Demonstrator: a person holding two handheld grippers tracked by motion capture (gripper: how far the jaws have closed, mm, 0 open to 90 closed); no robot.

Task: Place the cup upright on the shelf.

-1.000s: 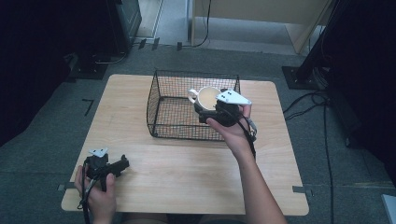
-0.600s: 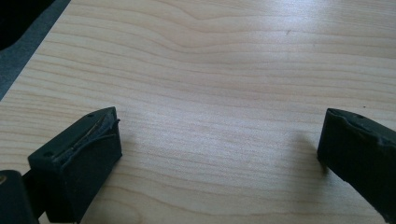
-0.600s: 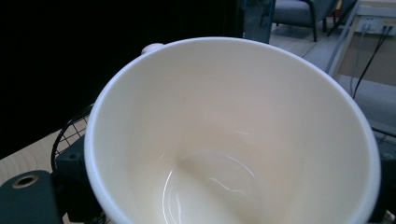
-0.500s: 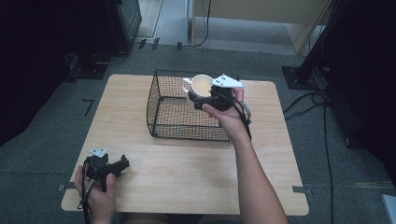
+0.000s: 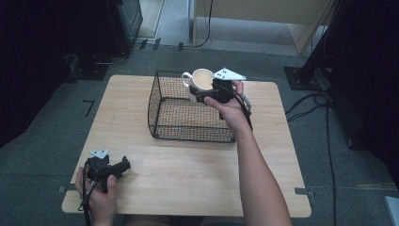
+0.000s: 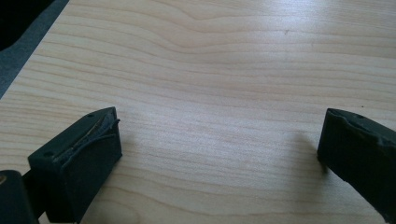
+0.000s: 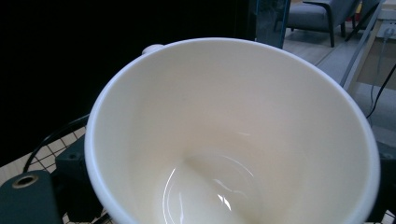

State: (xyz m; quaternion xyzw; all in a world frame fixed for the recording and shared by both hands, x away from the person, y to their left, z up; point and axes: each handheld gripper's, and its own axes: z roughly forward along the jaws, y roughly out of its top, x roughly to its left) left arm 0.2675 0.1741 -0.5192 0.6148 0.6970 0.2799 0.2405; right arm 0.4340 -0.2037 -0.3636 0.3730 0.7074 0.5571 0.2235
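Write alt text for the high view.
The right gripper holds a cream ceramic mug above the far edge of a black wire basket on a light wooden table. The left gripper rests near the table's front left corner.

White mug, empty, upright, handle twd 9 o'clock, held above wire basket far side, tabletop's 12 o'clock.

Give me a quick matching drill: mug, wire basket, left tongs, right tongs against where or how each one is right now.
Things:
1. white mug
2. wire basket
3. left tongs
4. right tongs

States:
A. open, low over bare wood at the table's near left corner
B. standing on the table, nothing lying in it
C. held up above the basket's far right corner
D. clamped on the mug

Pairs: 1-C, 2-B, 3-A, 4-D
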